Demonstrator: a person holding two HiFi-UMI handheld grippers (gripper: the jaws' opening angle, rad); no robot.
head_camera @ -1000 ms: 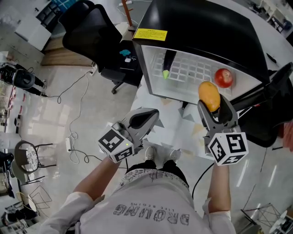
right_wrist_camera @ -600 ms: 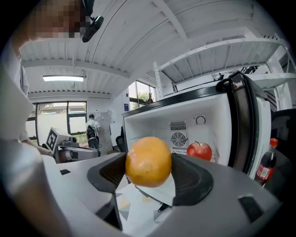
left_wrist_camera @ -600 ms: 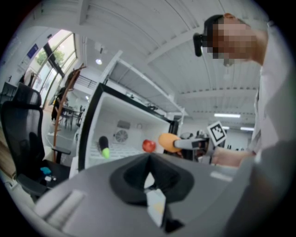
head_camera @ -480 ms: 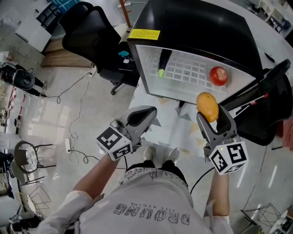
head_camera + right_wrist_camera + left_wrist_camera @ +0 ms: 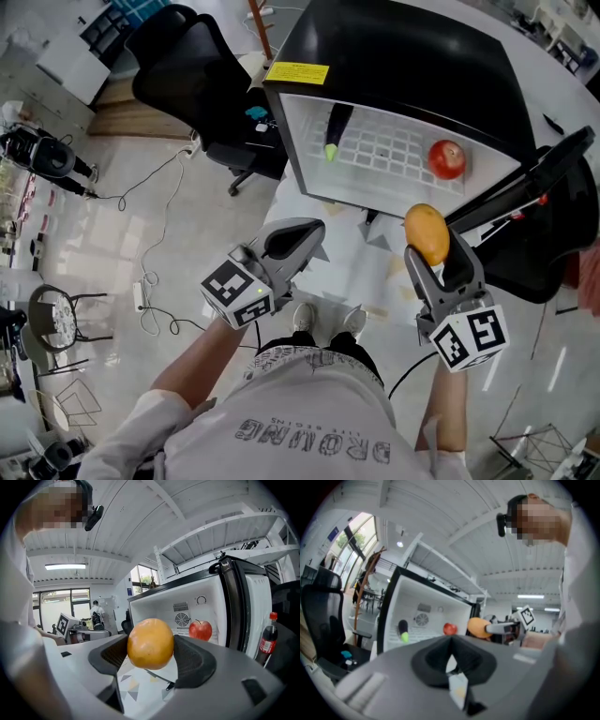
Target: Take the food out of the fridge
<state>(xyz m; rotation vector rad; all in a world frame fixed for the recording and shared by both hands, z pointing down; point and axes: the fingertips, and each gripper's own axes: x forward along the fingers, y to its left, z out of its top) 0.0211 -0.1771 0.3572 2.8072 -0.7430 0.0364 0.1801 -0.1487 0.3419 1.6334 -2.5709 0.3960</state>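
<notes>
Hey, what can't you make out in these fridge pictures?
Dark green-tipped item in the fridge: too small in the head view, blurred in the left gripper view.
Yellow label on its top: print too small, head view.
Bottle: label too small, right gripper view.

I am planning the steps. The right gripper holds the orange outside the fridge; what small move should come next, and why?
Probably lower the right gripper and set the orange on the patterned surface before the fridge: it is out, and the apple is not yet taken.
</notes>
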